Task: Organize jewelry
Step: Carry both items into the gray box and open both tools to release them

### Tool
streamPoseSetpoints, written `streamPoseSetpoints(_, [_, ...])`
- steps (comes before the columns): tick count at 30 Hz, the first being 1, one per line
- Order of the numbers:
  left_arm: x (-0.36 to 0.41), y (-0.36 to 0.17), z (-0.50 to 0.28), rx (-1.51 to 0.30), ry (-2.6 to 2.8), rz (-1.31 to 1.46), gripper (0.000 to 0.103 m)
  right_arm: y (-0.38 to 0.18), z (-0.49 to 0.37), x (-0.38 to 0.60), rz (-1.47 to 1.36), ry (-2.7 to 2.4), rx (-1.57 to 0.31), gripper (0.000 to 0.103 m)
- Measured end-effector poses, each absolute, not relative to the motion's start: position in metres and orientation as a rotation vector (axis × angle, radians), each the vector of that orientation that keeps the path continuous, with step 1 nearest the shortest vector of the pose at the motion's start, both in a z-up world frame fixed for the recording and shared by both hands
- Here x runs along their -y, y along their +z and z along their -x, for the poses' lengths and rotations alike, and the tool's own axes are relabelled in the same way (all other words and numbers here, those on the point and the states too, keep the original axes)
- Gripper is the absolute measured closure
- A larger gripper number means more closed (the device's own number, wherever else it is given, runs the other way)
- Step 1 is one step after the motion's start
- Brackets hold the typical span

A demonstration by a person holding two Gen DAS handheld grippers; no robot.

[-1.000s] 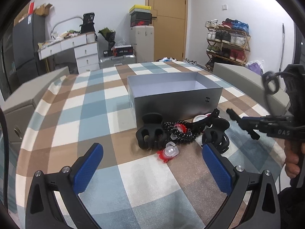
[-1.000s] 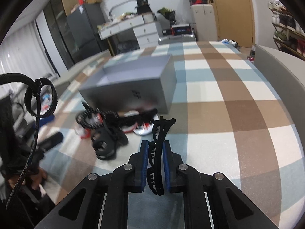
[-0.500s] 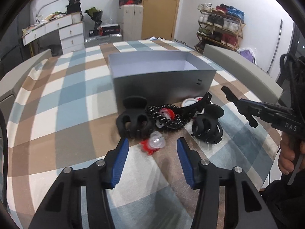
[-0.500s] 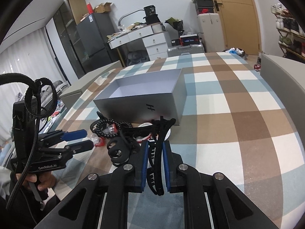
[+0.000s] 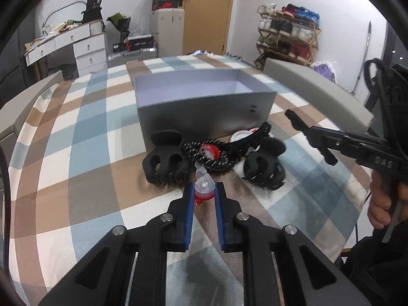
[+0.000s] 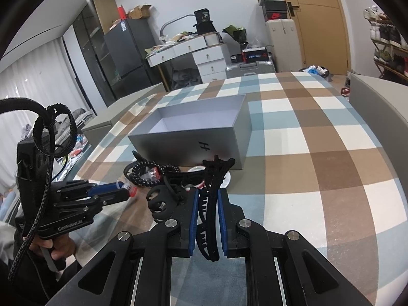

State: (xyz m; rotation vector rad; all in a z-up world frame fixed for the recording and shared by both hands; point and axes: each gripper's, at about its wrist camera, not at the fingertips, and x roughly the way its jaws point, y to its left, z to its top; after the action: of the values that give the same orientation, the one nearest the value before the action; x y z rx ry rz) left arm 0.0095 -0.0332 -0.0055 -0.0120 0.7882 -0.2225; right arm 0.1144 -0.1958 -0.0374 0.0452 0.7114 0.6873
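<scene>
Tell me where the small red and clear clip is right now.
Left wrist view, centre: the red and clear clip sits between the closing left gripper pads, just before the left black claw clip.

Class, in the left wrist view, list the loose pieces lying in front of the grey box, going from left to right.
Black claw clip → red and clear clip between the left gripper's closing jaws → second black claw clip.

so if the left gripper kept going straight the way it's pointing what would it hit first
The left gripper is closing around a small red and clear clip. Pushing straight on, it would probably meet the black bead bracelet first, then the grey box; depth is unclear.
</scene>
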Motion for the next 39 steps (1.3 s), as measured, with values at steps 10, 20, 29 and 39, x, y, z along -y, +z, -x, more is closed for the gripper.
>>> streamPoseSetpoints(10, [0.022,0.023,-0.012,-0.664,-0.223,0.079,0.092,-0.017,-0.123,0.199,-0.114,0.707,-0.678,0.089])
streamPoseSetpoints(20, [0.011,0.045,-0.034,-0.57,-0.182,0.103,0.092,0.017,-0.145,0.183,-0.18,0.747,-0.626,0.089])
streamPoseSetpoints(29, [0.002,0.044,-0.054,-0.543,-0.154,0.117,0.092,0.035,-0.178,0.176,-0.242,0.756,-0.599,0.089])
streamPoseSetpoints(39, [0.003,0.032,-0.062,-0.595,-0.147,0.131,0.092,-0.001,-0.204,0.17,-0.298,0.755,-0.707,0.089])
